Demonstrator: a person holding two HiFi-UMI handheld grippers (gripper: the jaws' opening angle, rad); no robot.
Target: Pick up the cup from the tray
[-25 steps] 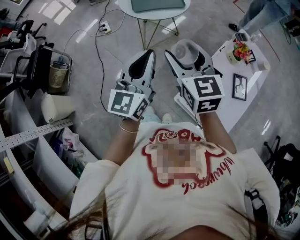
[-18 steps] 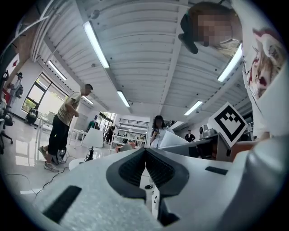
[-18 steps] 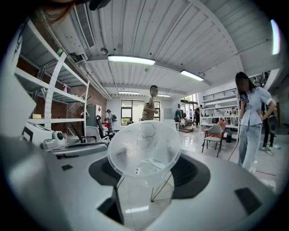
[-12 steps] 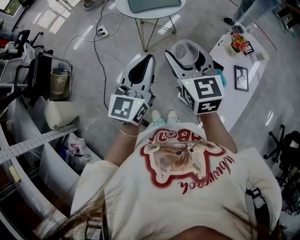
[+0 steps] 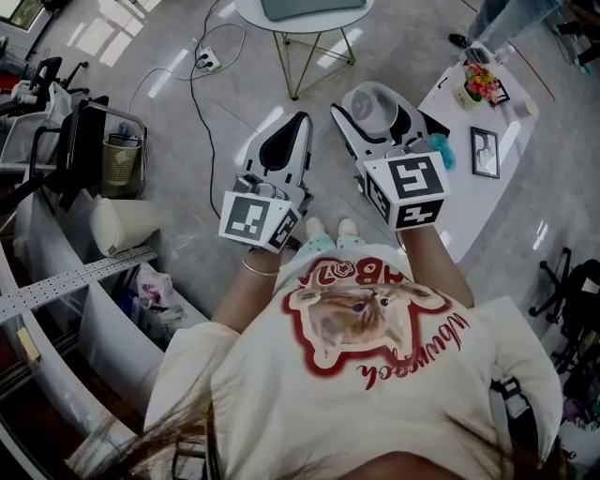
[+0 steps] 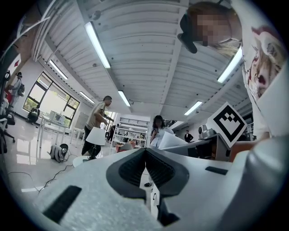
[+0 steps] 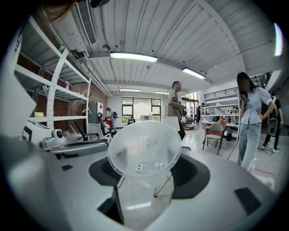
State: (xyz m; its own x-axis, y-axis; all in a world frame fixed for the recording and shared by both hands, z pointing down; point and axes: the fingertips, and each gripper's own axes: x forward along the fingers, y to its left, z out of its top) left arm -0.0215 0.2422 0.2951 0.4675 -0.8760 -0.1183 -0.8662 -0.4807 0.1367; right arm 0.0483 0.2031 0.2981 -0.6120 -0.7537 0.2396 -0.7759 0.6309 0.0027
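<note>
The right claw (image 5: 372, 111) is pinching a clear plastic cup (image 5: 367, 94), one jaw on each side of its wall. In the right gripper view the cup (image 7: 144, 149) sits between the dark pads of the claw (image 7: 149, 172) with its open mouth turned toward the camera (it looks empty). The cup is held up in the air over the grey floor (image 5: 197, 141), just left of the white table (image 5: 487, 202), which carries a framed picture (image 5: 484, 152) and a small pot of flowers (image 5: 480, 82).

The left claw (image 5: 302, 120) is beside the right one, at about the same height and well apart from the cup. In the left gripper view the jaws of this claw (image 6: 145, 151) are pressed together with nothing between them.

A round table (image 5: 305, 19) stands at the far side, and a power strip (image 5: 208, 62) lies on the floor to its left
</note>
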